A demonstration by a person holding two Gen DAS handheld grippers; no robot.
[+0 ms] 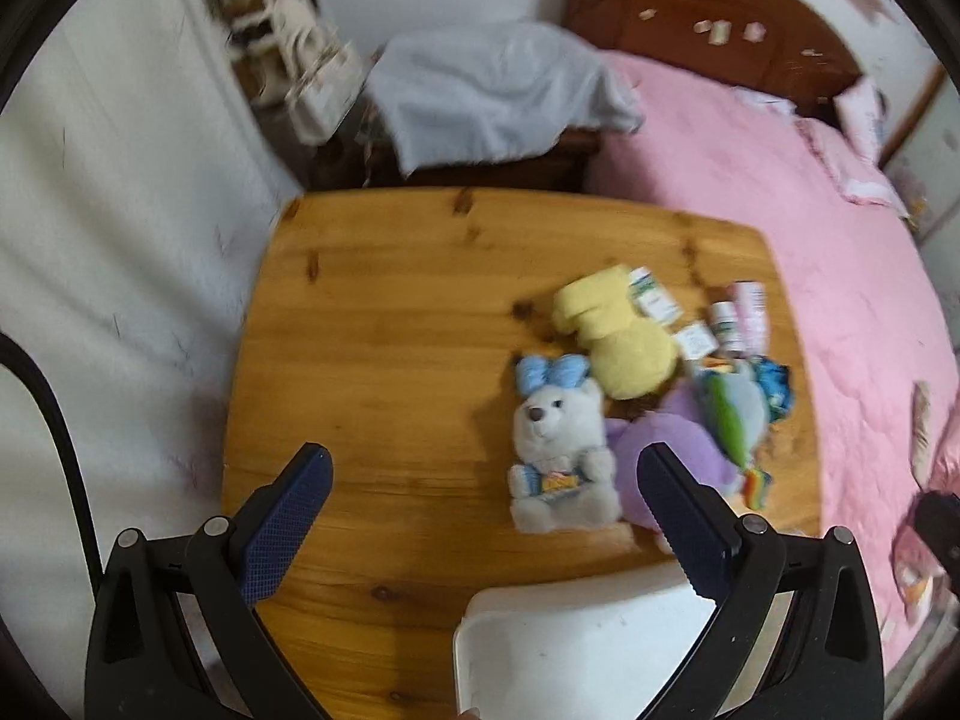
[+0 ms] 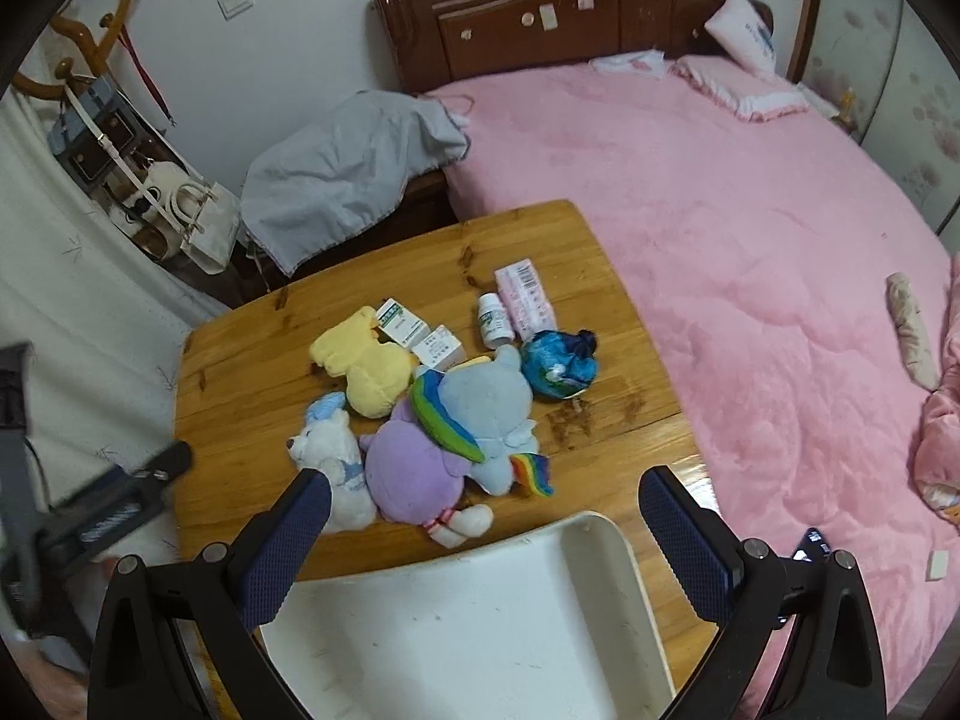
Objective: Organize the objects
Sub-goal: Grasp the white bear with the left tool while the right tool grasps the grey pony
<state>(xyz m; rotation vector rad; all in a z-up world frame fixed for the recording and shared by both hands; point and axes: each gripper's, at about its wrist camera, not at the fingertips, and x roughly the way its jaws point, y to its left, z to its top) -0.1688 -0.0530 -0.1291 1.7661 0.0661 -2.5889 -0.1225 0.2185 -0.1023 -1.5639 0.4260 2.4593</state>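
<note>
While both tools hover above the counter (image 2: 240, 384), neither has hold of anything: left tool (image 1: 483, 477) jaws spread wide, empty; right tool (image 2: 483, 498) same, wide apart, nothing between.

Location of task items: all clustered on the counter's far-right part, next to the bed (image 2: 750, 252). White bear (image 1: 561, 456), yellow plush (image 1: 624, 342), purple plush (image 2: 414, 468) and blue plush w/ rainbow tail (image 2: 486, 402) lie packed together, touching or overlapping. Small boxes (image 2: 414, 330), a white bottle (image 2: 495, 318), a pink box (image 2: 525, 297) and a blue bundle (image 2: 561, 363) sit just behind. White bin (image 2: 480, 612) sits at the near edge, apparently empty.

Risks (judgement):
- Plush pile is tight. Closing on one toy may snag its neighbour and drag it; blue plush rests on the purple one.
- Boxes and bottle are light, prob. easily knocked over or pushed off toward the bed if a plush is swept sideways.
- Bin overhangs or sits at the counter edge; a hard drop could shift it.

Visibility limits:
- Left view is motion-blurred; labels unreadable.
- Bin's near part cut off in both views; its full depth can't be judged.
- Box text too small to read.
- Blue bundle: type unclear.
</note>
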